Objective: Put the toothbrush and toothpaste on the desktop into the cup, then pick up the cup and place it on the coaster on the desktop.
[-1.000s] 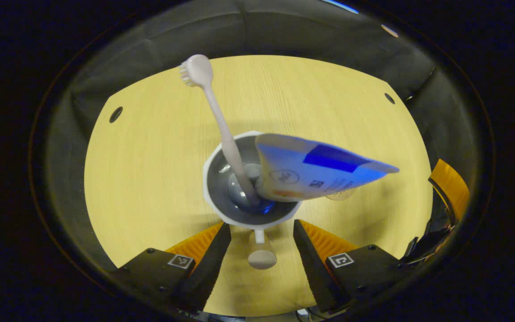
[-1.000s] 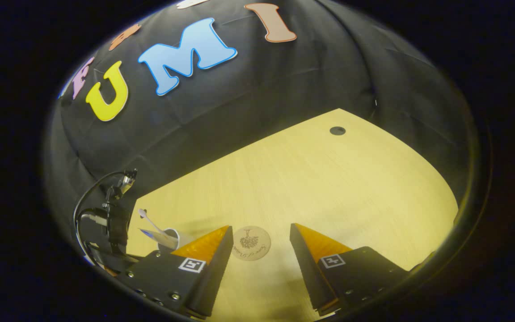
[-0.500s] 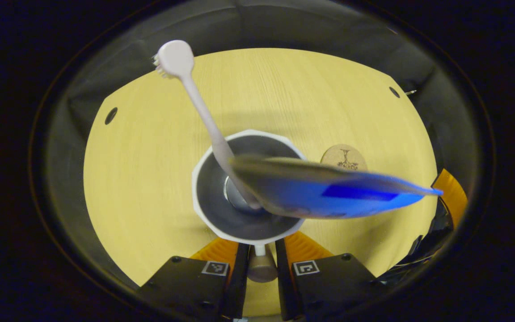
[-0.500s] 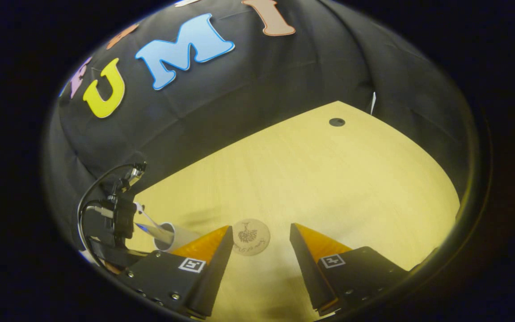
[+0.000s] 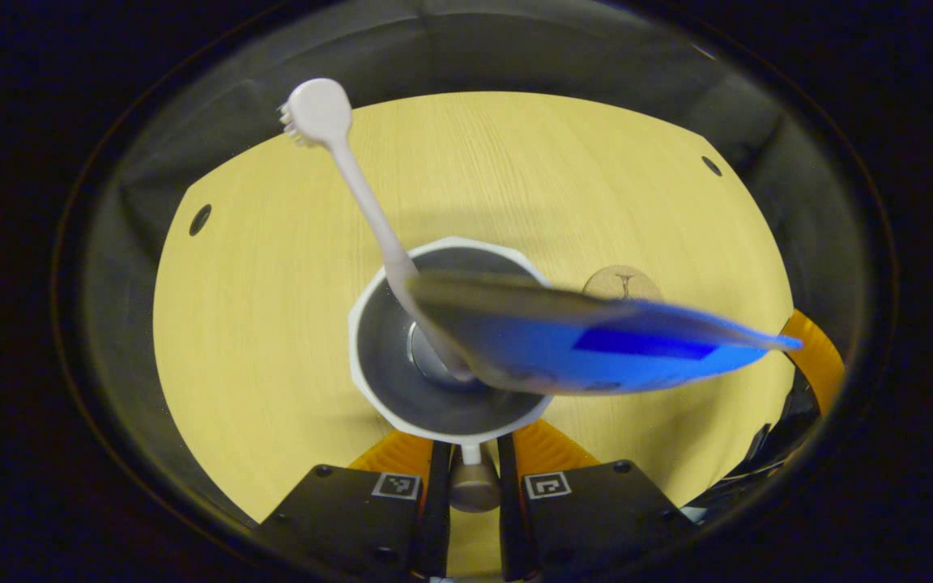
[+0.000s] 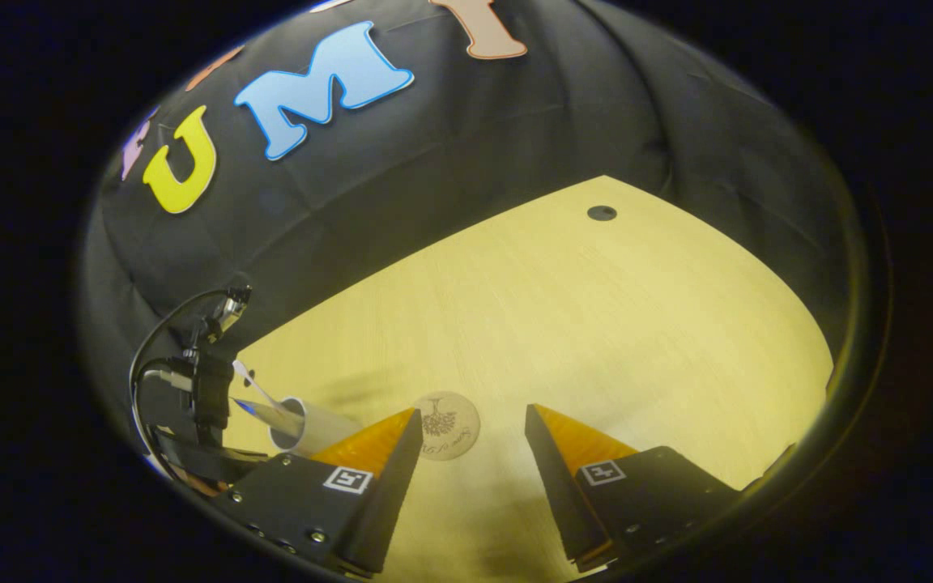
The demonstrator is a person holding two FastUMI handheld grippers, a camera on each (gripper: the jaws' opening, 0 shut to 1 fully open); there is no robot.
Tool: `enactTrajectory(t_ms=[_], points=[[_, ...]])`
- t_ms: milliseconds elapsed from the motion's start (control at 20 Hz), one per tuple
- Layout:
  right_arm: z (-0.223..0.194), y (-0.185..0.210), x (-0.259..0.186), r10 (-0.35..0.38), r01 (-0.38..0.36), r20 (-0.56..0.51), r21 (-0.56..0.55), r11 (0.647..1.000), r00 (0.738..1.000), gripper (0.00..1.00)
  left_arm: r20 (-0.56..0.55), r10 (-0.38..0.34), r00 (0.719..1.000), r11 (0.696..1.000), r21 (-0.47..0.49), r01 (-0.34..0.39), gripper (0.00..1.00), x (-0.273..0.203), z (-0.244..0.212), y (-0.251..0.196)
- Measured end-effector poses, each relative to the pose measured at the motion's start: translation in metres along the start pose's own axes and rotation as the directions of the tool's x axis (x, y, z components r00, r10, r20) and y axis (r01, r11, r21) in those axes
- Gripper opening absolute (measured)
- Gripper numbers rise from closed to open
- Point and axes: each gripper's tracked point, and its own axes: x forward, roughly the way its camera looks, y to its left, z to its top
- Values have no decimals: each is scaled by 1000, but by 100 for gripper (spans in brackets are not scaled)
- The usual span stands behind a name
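A second ago my left tongs stood wide apart on either side of the cup's handle; now their two fingers have come together on that handle and are clamped on it, so I have hold of the cup. The toothbrush leans out of it with its head up and away from me, and the toothpaste has tipped over to lie across the rim, pointing toward my right tongs. Both are in the cup, so the first half of the job looks finished. From my right tongs' view the cup seems tilted and perhaps off the table, though I can't be sure it has left the wood. My right tongs hang apart and hold nothing, with the coaster on the table just beyond their tips. What's left, I judge, is carrying the cup over onto that coaster without the loose tube sliding out.
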Motion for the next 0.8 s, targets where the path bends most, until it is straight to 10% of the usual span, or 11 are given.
enactTrajectory(t_ms=[800], points=[[2, -18, -3, -28, 28, 1, 17, 999, 1000, 78, 85, -23, 996, 992, 124, 12, 37, -22, 22, -45]])
